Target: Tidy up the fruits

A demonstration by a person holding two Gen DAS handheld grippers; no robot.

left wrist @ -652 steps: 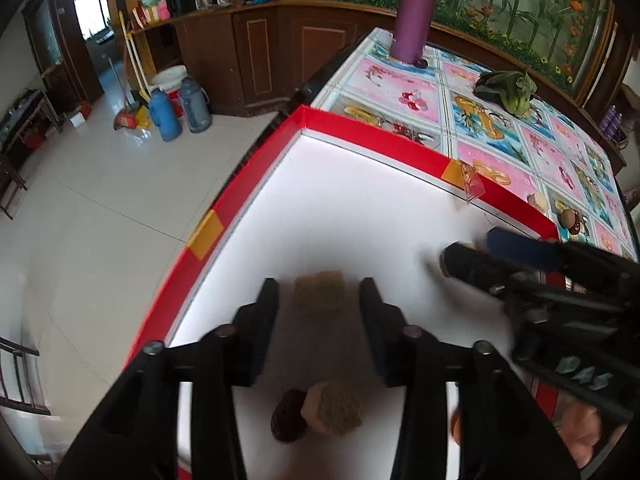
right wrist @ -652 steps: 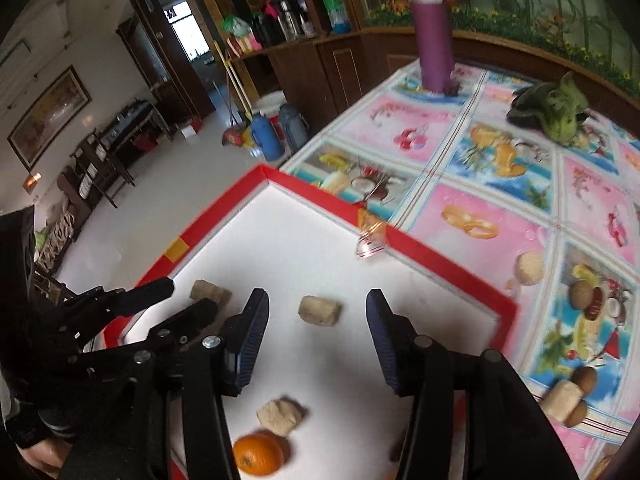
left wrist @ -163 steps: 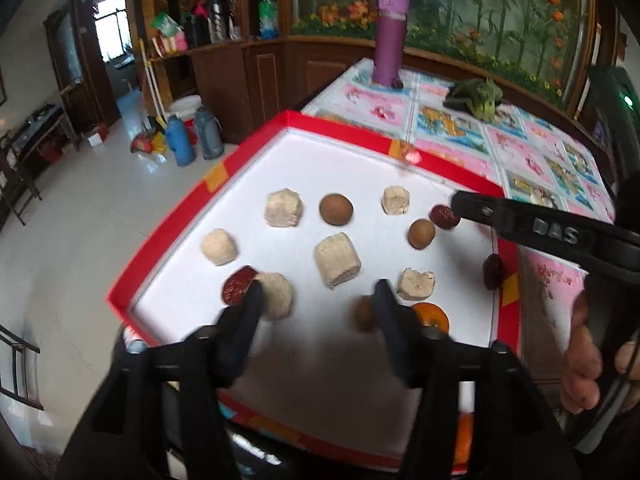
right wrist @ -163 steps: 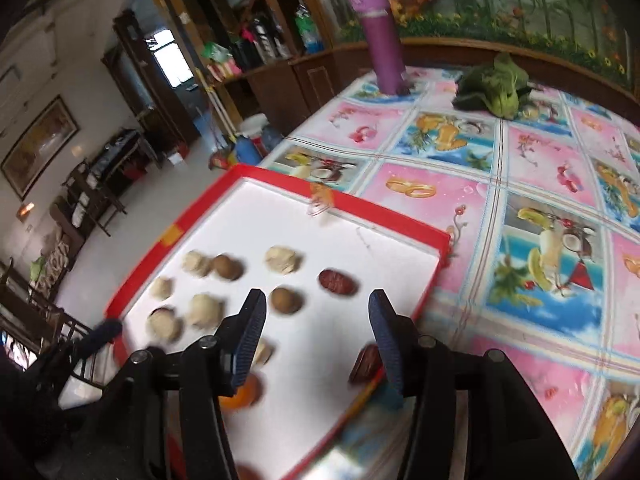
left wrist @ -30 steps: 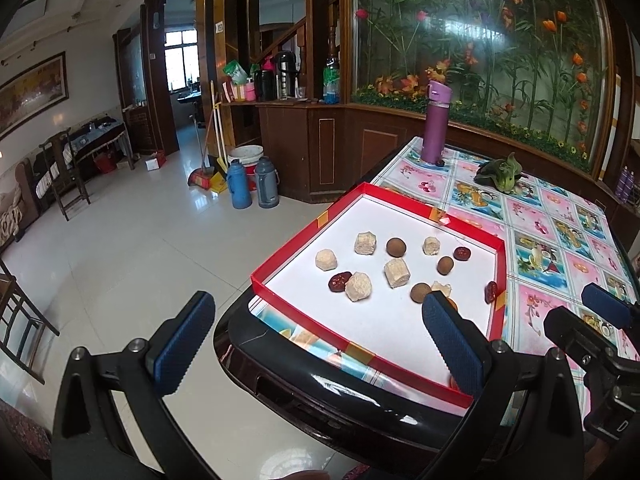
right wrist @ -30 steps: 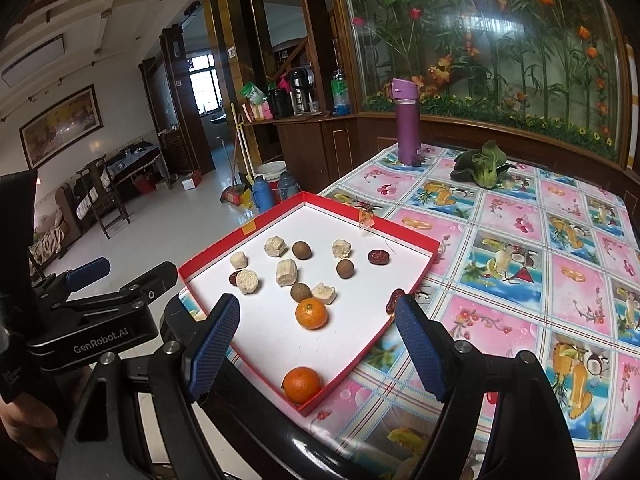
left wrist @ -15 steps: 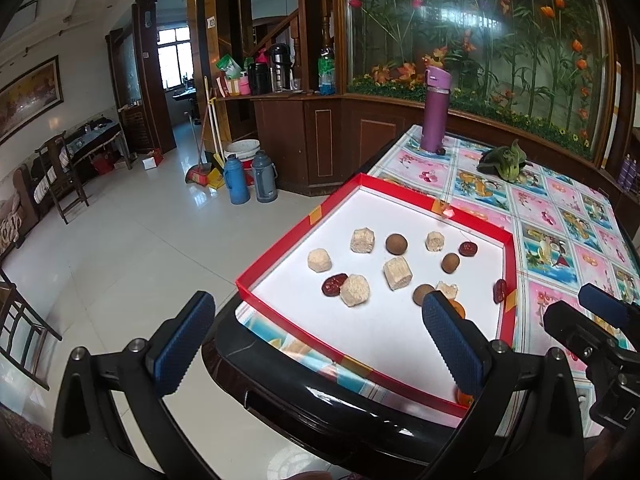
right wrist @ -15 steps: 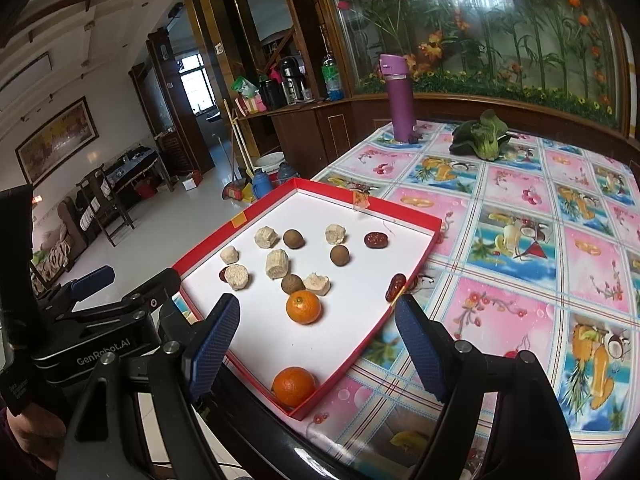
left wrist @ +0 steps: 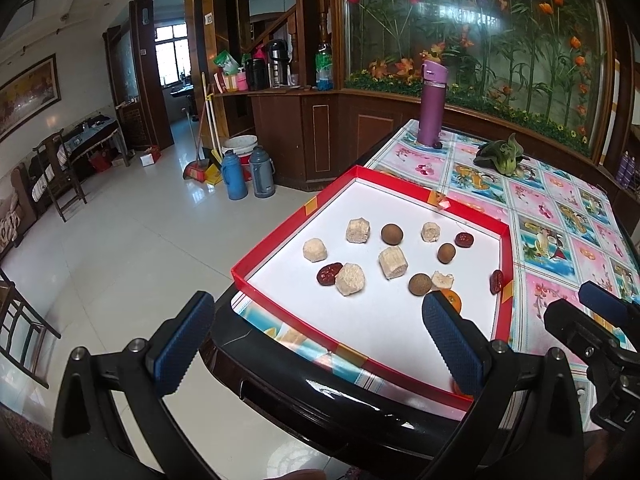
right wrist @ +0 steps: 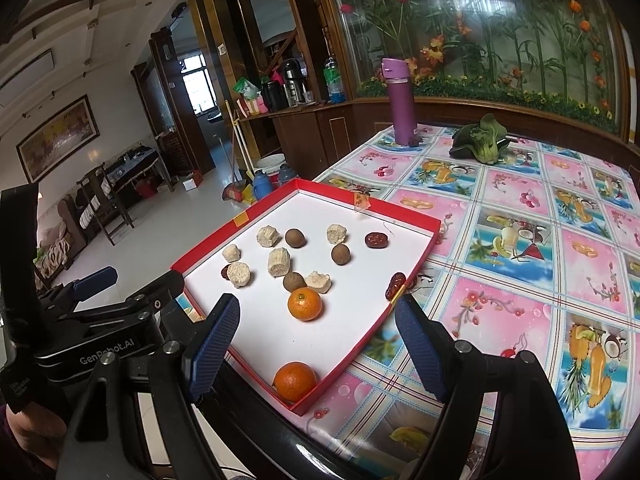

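The fruits lie spread in the red tray, one red date against its rim at 3 o'clock, where I think a careless push could knock it out, while my left gripper and right gripper both hang wide open, holding nothing.

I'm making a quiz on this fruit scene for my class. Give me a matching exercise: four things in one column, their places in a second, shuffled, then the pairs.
Things:
1. purple bottle
2. bok choy
3. near orange
4. blue thermos

Places:
A. in the near corner of the red tray
B. on the floor by the cabinet
C. upright at the far end of the table
D. lying on the tablecloth, right of the bottle

Pairs: 1-C, 2-D, 3-A, 4-B
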